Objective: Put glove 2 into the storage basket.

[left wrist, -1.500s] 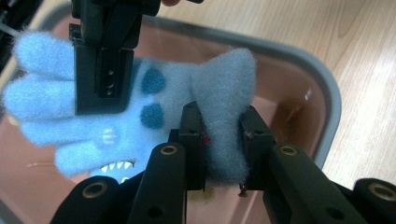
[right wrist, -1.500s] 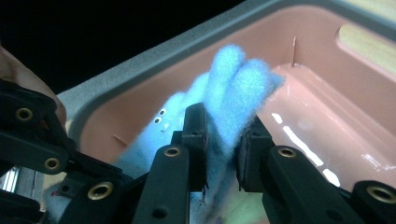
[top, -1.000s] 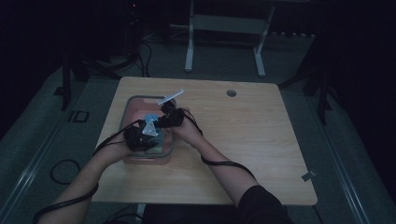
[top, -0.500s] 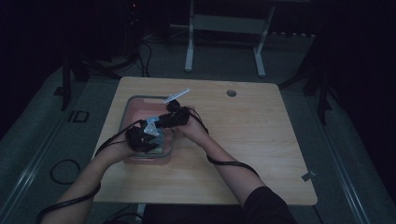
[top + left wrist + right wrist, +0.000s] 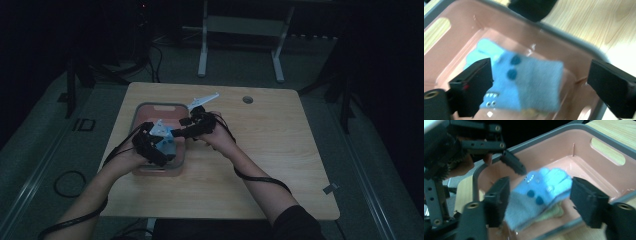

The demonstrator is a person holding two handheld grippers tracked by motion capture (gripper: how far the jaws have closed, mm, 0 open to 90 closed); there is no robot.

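Note:
A pale blue fuzzy mitten-like sock with dark blue dots and a small toothed face is blurred just above the floor of a pink bin with a grey rim. It sits over a yellowish cloth. My left gripper has just been opening, and its jaws stand wide on either side of the sock without pressing it. My right gripper has also just been opening; the sock lies between its spread jaws, free of both. In the high view, both grippers hover over the bin's near right part.
The bin sits at the left of a wooden table. A round grommet hole is at the table's far edge. Cables trail from both grippers over the table's front. Metal stand legs rise behind the table.
Both grippers' jaws have spread apart and let go of the blue sock. My right hand has drawn back to the right and risen a little. My left hand has stayed put.

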